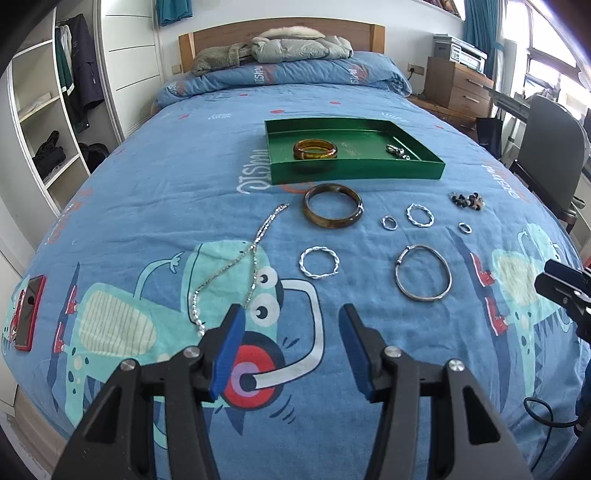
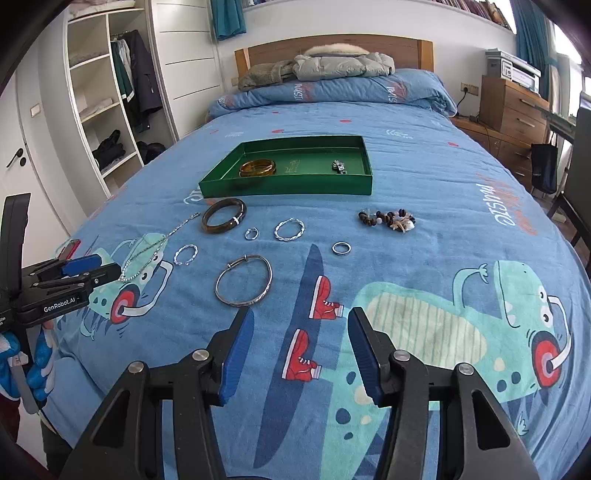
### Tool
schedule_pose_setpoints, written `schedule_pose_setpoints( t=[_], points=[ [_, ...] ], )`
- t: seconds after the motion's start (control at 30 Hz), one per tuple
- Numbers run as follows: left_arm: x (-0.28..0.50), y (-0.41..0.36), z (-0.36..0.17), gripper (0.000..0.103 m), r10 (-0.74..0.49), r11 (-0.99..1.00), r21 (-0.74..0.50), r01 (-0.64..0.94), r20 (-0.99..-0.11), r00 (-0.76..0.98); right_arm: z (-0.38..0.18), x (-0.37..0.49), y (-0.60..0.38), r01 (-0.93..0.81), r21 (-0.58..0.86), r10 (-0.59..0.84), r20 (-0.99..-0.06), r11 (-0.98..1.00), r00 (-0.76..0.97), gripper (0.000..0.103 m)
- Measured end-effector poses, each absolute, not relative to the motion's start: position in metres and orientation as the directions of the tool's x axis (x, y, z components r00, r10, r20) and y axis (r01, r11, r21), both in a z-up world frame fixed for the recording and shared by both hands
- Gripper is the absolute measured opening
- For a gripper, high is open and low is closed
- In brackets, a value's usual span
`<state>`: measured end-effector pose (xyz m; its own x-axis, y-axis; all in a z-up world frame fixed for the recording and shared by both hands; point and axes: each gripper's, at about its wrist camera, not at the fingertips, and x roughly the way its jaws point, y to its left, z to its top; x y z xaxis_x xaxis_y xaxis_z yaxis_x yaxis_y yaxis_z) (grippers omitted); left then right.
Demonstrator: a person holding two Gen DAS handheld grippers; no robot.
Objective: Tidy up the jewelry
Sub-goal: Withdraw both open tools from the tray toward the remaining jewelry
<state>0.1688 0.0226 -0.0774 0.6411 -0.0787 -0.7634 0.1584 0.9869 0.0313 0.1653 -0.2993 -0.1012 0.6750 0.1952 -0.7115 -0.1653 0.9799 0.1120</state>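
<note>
Lying loose on bedspread point(image 1: 369, 92): brown bangle point(image 1: 333, 206), silver bangle point(image 1: 423, 273), twisted hoops point(image 1: 319, 261).

- From the left wrist we are looking forward between the spread fingers of the left tool point(image 1: 291, 321), facing up the bed point(image 1: 184, 173) toward the headboard point(image 1: 280, 33), low over the near part of the bedspread.
- From the right wrist we are looking the same way along the right tool point(image 2: 301, 325), sitting further to the right.
- Both views are taking in the green tray point(image 1: 354, 173) point(image 2: 288, 184), the loose rings and bangles lying in front of it, and the wardrobe shelves point(image 1: 40, 110) point(image 2: 99, 103).
- Each view is catching the other tool at its edge point(image 1: 565, 288) point(image 2: 66, 280).
</note>
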Motion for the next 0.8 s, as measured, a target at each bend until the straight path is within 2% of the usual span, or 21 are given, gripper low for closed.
schedule_pose_setpoints(
  t=[0.43, 0.7, 0.8],
  points=[
    [0.201, 0.018, -0.104, 0.051, -0.175, 0.975, -0.057, 0.217, -0.796, 0.579, -0.13, 0.204, -0.288, -0.21, 0.134, 0.238, -0.746, 0.969, 0.622, 0.047],
    [0.243, 0.02, -0.112, 0.05, -0.194, 0.976, -0.104, 0.19, -0.811, 0.552, -0.142, 0.231, -0.271, -0.257, 0.143, 0.272, -0.762, 0.956, 0.588, 0.036],
    [0.26, 0.021, -0.119, 0.042, -0.19, 0.977, -0.106, 0.185, -0.826, 0.531, -0.146, 0.244, -0.261, -0.28, 0.137, 0.279, -0.772, 0.95, 0.571, 0.03]
  ],
)
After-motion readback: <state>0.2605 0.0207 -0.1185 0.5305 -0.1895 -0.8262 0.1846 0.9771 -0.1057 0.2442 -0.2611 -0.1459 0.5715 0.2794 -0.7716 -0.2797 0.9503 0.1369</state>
